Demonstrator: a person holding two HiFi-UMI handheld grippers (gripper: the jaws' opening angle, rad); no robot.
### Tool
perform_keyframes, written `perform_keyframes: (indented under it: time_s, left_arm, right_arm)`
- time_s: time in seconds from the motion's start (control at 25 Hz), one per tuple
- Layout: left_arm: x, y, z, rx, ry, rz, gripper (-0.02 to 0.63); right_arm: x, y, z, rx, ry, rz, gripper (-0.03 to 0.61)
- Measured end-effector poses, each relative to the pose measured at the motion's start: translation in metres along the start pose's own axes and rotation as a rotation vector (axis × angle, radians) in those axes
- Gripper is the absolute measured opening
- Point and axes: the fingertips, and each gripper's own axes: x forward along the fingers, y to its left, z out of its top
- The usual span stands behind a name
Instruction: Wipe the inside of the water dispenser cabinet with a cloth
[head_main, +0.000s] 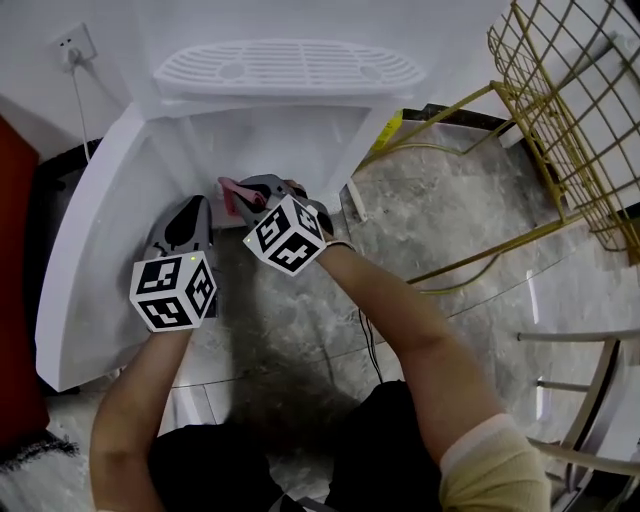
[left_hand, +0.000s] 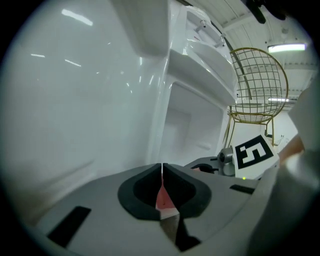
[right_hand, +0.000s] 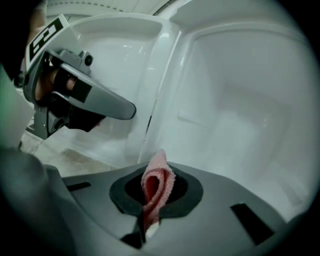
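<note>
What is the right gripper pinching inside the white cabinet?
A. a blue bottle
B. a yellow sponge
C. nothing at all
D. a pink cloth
D: in the right gripper view the right gripper is shut on a folded pink cloth, and the cloth's ribbed fold sticks up from between the jaws in front of the white cabinet wall.

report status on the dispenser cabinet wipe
Left gripper shut, by the open door. Right gripper shut on pink cloth, aimed into the white cabinet. Nothing seen in the way.
</note>
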Motion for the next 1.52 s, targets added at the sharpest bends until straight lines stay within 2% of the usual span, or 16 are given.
perform_keyframes:
  time_s: [0.12, 0.36, 0.52, 0.68, 0.92, 1.04, 1.28, 1.52]
  left_arm:
    - [-0.003, 0.004, 0.002, -0.014, -0.007, -0.005, 0.003]
    - [-0.007, 0.013, -0.008, -0.026, 0.019, 0.002, 0.003]
    - [-0.006, 0.015, -0.011, -0.03, 0.022, 0.007, 0.003]
    - [-0.006, 0.016, -0.012, -0.022, 0.025, 0.003, 0.003]
    - [-0.004, 0.016, -0.014, -0.024, 0.028, 0.002, 0.003]
    - [-0.004, 0.013, -0.013, -0.022, 0.028, -0.005, 0.003]
    - [-0.001, 0.009, -0.015, -0.025, 0.032, -0.01, 0.003]
    - [0.004, -0.001, -0.017, -0.029, 0.038, -0.029, 0.003]
  right_arm:
    - [0.013, 0.018, 0.003, -0.025, -0.022, 0.041, 0.026]
    - [0.032, 0.041, -0.012, -0.135, 0.013, 0.081, 0.026]
    - [0.04, 0.058, -0.021, -0.268, 0.027, 0.108, 0.026]
    - [0.049, 0.063, -0.031, -0.389, 0.063, 0.093, 0.026]
    - [0.06, 0.067, -0.048, -0.529, 0.172, 0.085, 0.026]
    - [0.057, 0.06, -0.054, -0.524, 0.21, 0.07, 0.026]
    - [0.042, 0.038, -0.072, -0.435, 0.255, 0.034, 0.026]
    - [0.024, 0.021, -0.092, -0.421, 0.297, 0.007, 0.026]
